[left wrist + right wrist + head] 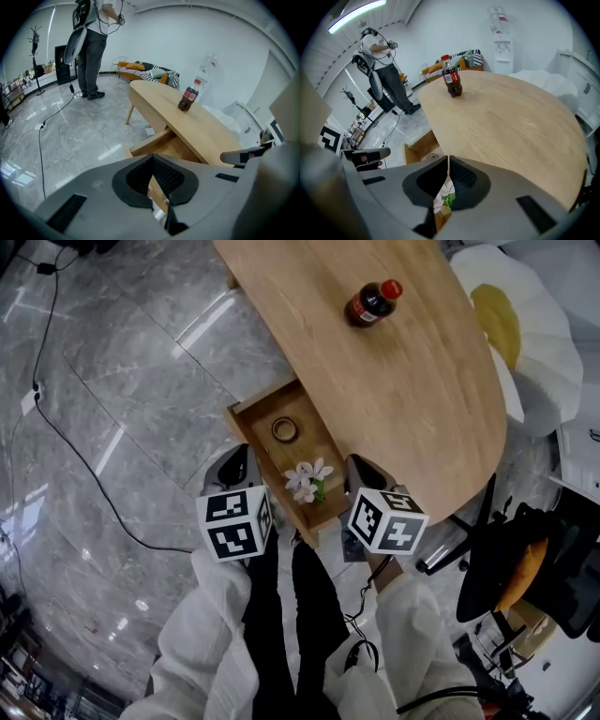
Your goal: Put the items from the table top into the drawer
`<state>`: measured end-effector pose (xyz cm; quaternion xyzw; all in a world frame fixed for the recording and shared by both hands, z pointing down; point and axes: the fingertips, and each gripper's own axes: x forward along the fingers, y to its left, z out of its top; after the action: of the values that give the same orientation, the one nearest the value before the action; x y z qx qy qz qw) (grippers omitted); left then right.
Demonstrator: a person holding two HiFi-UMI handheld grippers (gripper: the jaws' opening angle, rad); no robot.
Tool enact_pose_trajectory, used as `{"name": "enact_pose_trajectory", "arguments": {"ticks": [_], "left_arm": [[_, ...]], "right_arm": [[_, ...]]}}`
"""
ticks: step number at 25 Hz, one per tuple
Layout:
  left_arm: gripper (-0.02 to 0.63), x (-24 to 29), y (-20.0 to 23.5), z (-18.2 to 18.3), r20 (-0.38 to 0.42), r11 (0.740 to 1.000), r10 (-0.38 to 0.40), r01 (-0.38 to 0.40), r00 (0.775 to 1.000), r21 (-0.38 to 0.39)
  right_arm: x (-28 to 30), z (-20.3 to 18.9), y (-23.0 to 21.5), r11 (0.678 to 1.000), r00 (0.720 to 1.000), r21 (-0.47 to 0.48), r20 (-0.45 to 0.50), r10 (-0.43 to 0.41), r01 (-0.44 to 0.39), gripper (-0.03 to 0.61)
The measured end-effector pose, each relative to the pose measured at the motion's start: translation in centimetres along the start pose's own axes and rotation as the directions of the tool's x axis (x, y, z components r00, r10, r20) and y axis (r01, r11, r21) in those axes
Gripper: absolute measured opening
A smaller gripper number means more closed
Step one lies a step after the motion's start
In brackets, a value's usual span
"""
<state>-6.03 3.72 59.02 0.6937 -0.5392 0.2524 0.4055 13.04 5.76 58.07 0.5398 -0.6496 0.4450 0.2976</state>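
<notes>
Bottle [373,303] of dark cola with a red cap stands on the far part of the wooden tabletop [422,399], alone there and well apart from both claws. It is upright, its long axis vertical and the cap on top; from the head view it reads as leaning up and to the right only because the camera looks steeply down on it.

At the near left edge of the tabletop the drawer [246,423] stands pulled out. In it lie a small ring [285,430] at the far end and a pale pink flower [307,479] with a green stem at the near end.

Left claw [239,463] hangs just left of the drawer's near end, its jaws together and nothing between them; through the slit below the pads only the drawer's wood shows. Right claw [361,471] hangs just right of the flower, over the tabletop's near edge, jaws likewise closed and empty. The flower sits between the two claws, touched by neither. In the right gripper view it shows through the slit beneath the closed pads, lying below in the drawer.
</notes>
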Motion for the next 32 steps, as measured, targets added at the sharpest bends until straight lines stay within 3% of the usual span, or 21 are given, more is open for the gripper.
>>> {"name": "enact_pose_trajectory", "arguments": {"ticks": [9,18,25,28,30,32], "left_arm": [[-0.006,1.0,-1.9,6.1,0.049,0.993,-0.058,0.053,0.997,0.105],[-0.006,3.2,-3.0,7.6,0.033,0.996,0.016,-0.019,0.999,0.082],[-0.006,5.7,-5.8,9.3,0.038,0.997,0.067,-0.065,0.997,-0.039],[-0.006,6.2,-7.0,10.9,0.058,0.997,0.066,-0.063,0.996,-0.047],[-0.006,6.3,-7.2,11.9,0.069,0.997,0.073,-0.07,0.995,-0.043],[-0.006,6.4,-7.1,13.0,0.082,0.995,0.083,-0.079,0.993,-0.054]], "right_arm": [[-0.2,4.7,0.3,0.999,0.996,0.046,0.087,-0.006,0.002,0.069],[2.4,11.0,-3.0,0.998,0.991,0.043,0.124,0.049,-0.054,0.069],[3.2,17.7,-4.1,0.982,0.979,-0.12,0.126,0.16,-0.145,0.072],[3.2,19.9,-3.9,0.971,0.976,-0.172,0.114,0.187,-0.166,0.081],[2.9,20.7,-3.1,0.96,0.972,-0.205,0.097,0.212,-0.189,0.138],[2.2,21.5,-2.2,0.949,0.97,-0.243,0.089,0.228,-0.201,0.141]]}}
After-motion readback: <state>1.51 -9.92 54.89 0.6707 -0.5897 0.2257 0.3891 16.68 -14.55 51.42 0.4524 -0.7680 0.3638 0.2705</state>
